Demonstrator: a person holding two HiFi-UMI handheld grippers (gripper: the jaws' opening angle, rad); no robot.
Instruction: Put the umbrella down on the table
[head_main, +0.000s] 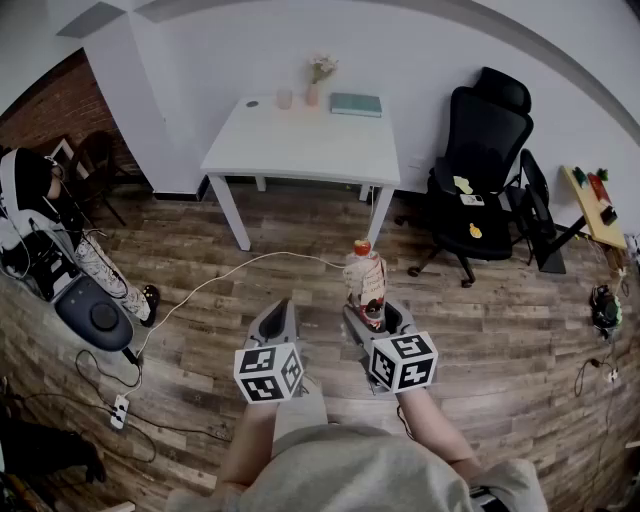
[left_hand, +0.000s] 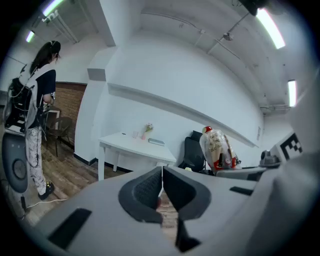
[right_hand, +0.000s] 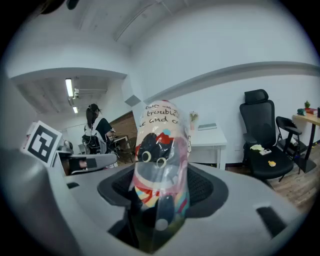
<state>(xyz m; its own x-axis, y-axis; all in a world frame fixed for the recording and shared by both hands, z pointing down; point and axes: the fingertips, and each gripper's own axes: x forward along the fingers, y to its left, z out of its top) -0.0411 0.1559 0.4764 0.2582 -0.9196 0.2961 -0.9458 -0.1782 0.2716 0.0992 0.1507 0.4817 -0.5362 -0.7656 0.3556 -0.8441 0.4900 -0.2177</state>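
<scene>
A folded umbrella (head_main: 366, 280) in a clear printed sleeve with a red tip stands between the jaws of my right gripper (head_main: 374, 318), which is shut on it. In the right gripper view the umbrella (right_hand: 159, 175) fills the middle, pressed between both dark pads. My left gripper (head_main: 272, 330) hangs beside it, shut with nothing between its pads (left_hand: 150, 192). The umbrella (left_hand: 218, 149) shows at the right of the left gripper view. The white table (head_main: 300, 150) stands ahead by the wall.
On the table lie a teal book (head_main: 356, 104), a small vase (head_main: 314, 92) and a cup (head_main: 284, 98). A black office chair (head_main: 480, 180) stands to the right. A person (head_main: 40, 230) is at the left. Cables (head_main: 200, 290) cross the wood floor.
</scene>
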